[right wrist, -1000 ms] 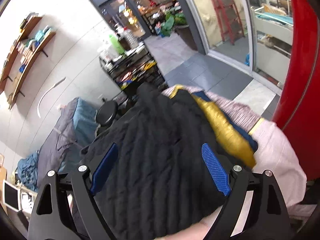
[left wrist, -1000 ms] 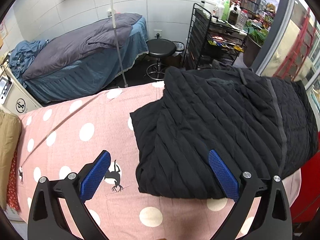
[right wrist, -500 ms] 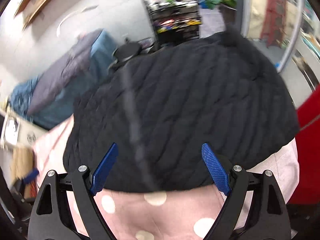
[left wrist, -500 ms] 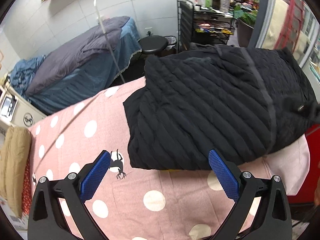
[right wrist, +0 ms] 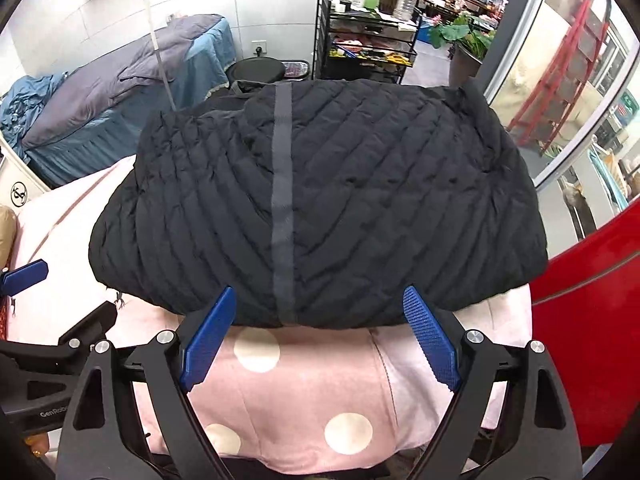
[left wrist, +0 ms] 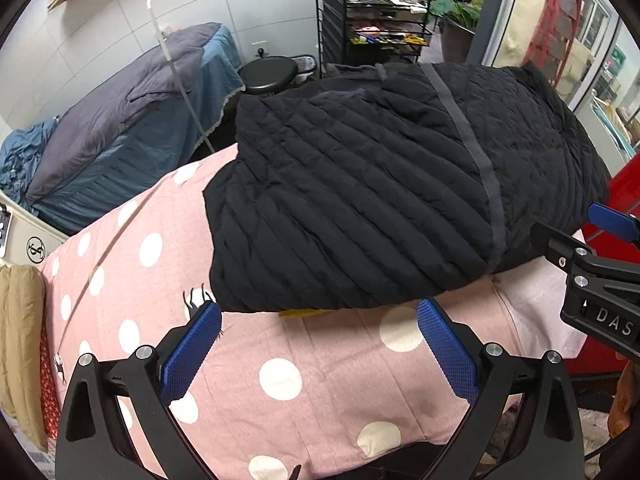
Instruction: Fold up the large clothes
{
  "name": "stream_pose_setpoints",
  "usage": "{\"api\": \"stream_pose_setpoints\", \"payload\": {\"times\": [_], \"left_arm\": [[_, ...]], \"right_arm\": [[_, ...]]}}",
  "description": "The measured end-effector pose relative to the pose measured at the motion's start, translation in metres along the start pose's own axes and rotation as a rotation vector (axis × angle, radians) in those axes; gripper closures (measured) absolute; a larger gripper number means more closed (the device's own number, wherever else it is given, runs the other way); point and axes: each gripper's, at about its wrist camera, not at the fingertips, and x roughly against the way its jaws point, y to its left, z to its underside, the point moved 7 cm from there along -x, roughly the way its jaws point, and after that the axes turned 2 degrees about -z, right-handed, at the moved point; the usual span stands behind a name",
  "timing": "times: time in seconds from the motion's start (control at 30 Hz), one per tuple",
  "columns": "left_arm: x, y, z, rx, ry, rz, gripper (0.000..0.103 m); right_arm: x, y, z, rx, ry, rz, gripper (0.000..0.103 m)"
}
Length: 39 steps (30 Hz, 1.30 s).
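Observation:
A folded black quilted jacket (left wrist: 380, 200) with a grey centre stripe lies on the pink polka-dot cover (left wrist: 280, 380) toward its right end. It also shows in the right wrist view (right wrist: 320, 208). A sliver of yellow cloth (left wrist: 300, 313) peeks from under its near edge. My left gripper (left wrist: 318, 344) is open and empty, just short of the jacket's near edge. My right gripper (right wrist: 318, 328) is open and empty, its fingertips at the jacket's near edge. Each gripper shows at the edge of the other's view.
A massage bed with blue and grey covers (left wrist: 132, 112), a white floor lamp (left wrist: 172, 40), a black stool (left wrist: 268, 74) and a black wire rack of bottles (left wrist: 372, 28) stand behind. A red cabinet (right wrist: 588, 340) stands at the right. Tan cloth (left wrist: 20, 340) lies at the left.
Both grippers have pulled back from over the jacket toward the near edge. The right gripper swung round to face the jacket squarely. The jacket lies still.

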Motion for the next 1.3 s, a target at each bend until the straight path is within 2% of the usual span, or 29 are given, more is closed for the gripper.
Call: {"api": "stream_pose_setpoints", "payload": {"times": [0.7, 1.3], "left_arm": [[-0.0011, 0.0061, -0.0008, 0.012, 0.022, -0.014, 0.007], [-0.0040, 0.0067, -0.0006, 0.009, 0.027, -0.030, 0.007]], "right_arm": [[-0.0041, 0.0051, -0.0063, 0.015, 0.018, 0.025, 0.018], [-0.0049, 0.0048, -0.0037, -0.017, 0.014, 0.003, 0.018]]}}
